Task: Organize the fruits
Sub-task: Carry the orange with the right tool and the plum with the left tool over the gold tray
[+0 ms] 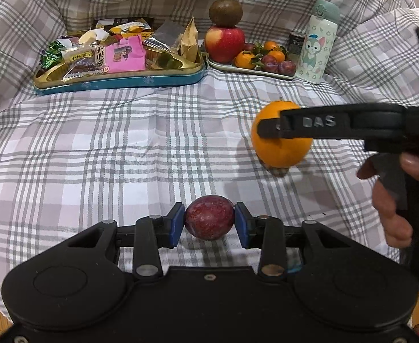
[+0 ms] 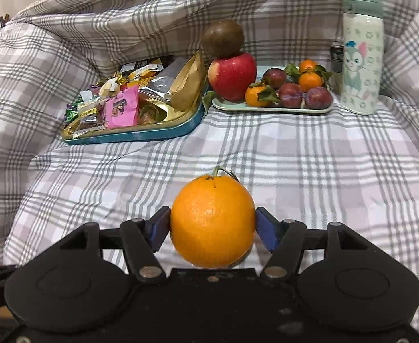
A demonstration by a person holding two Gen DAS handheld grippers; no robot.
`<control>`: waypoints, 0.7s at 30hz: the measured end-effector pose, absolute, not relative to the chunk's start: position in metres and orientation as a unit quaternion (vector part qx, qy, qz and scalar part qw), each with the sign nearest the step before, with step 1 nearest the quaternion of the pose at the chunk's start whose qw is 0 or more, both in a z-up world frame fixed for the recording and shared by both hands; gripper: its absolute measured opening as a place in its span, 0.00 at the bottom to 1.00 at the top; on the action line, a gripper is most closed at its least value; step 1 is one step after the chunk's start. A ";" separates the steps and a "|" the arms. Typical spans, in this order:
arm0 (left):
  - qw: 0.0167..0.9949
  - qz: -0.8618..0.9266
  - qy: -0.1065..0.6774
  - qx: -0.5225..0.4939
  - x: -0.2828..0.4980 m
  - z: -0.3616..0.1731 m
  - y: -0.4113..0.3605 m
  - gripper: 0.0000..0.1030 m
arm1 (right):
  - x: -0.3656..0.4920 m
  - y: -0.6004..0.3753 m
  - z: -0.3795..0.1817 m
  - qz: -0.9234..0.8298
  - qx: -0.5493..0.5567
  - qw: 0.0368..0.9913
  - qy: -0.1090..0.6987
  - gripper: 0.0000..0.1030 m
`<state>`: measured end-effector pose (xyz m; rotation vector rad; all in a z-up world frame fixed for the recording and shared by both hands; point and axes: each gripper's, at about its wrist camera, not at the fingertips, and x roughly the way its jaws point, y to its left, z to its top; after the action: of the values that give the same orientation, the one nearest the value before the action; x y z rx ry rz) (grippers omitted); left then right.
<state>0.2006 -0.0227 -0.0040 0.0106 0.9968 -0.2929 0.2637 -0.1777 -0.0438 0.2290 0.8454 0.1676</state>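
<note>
My left gripper (image 1: 209,223) is shut on a dark red plum (image 1: 208,217), just above the checked cloth. My right gripper (image 2: 212,225) is shut on a large orange (image 2: 212,222) with a short stem; the orange also shows in the left wrist view (image 1: 281,148), held off the cloth to the right. At the back a pale green fruit tray (image 2: 272,109) holds a red apple (image 2: 232,75) with a brown round fruit (image 2: 223,37) on top, small tangerines (image 2: 310,81) and plums (image 2: 291,95).
A blue-and-gold tin (image 1: 117,81) of wrapped snacks sits left of the fruit tray. A cartoon-cat bottle (image 2: 361,51) and a dark can (image 2: 336,57) stand right of it. The checked cloth (image 1: 95,148) rises in folds at the back and sides.
</note>
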 end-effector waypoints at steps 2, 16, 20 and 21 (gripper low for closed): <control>0.868 -0.142 0.476 0.006 0.194 -0.002 -0.023 0.45 | 0.251 -0.181 -0.039 0.083 0.114 0.902 0.407 0.65; 0.855 -0.147 0.496 0.021 0.137 0.002 -0.030 0.45 | 0.141 -0.189 -0.022 0.115 0.131 0.896 0.408 0.65; 0.853 -0.147 0.500 0.026 0.123 0.002 -0.032 0.45 | 0.112 -0.192 -0.021 0.119 0.130 0.895 0.410 0.65; 0.852 -0.146 0.502 0.027 0.120 0.002 -0.033 0.45 | 0.106 -0.193 -0.021 0.120 0.130 0.894 0.411 0.65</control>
<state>0.1198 -0.0326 0.0016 0.0570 1.0568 -0.3075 0.1057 -0.1930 -0.0213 0.2687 0.8531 0.2479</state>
